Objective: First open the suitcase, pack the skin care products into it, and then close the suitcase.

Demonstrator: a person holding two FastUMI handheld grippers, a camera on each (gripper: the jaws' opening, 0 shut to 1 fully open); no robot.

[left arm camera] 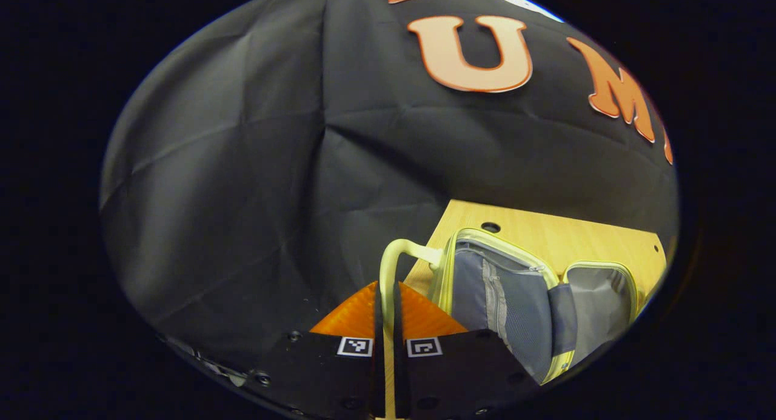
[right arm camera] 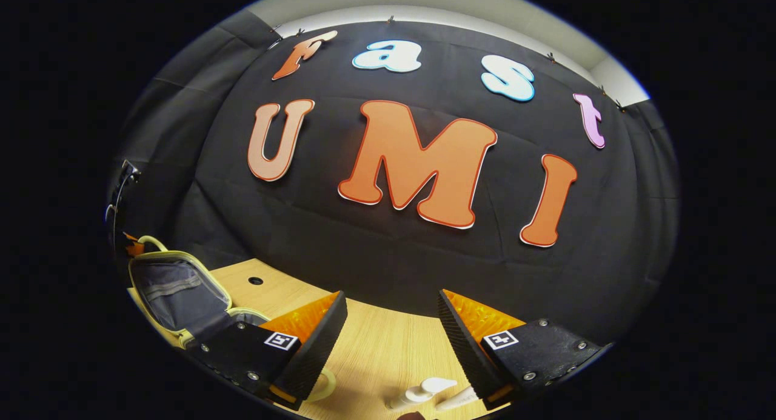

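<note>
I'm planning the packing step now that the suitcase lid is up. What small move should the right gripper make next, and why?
Probably lower the right gripper toward the white pump bottle lying on the table just below its open fingers. The suitcase already stands open, its handle clamped by the left gripper, and nothing looks packed yet.

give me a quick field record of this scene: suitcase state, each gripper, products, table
suitcase: open, lid raised, grey lining with a mesh pocket, pale yellow trim
handle: pale loop on the lid's edge
left gripper: shut on the handle, holding the lid up
right gripper: open, above the table, holding nothing
products: two pale bottles lying on the table below the right gripper, not yet packed
table: light wood, small round hole near the suitcase
</note>
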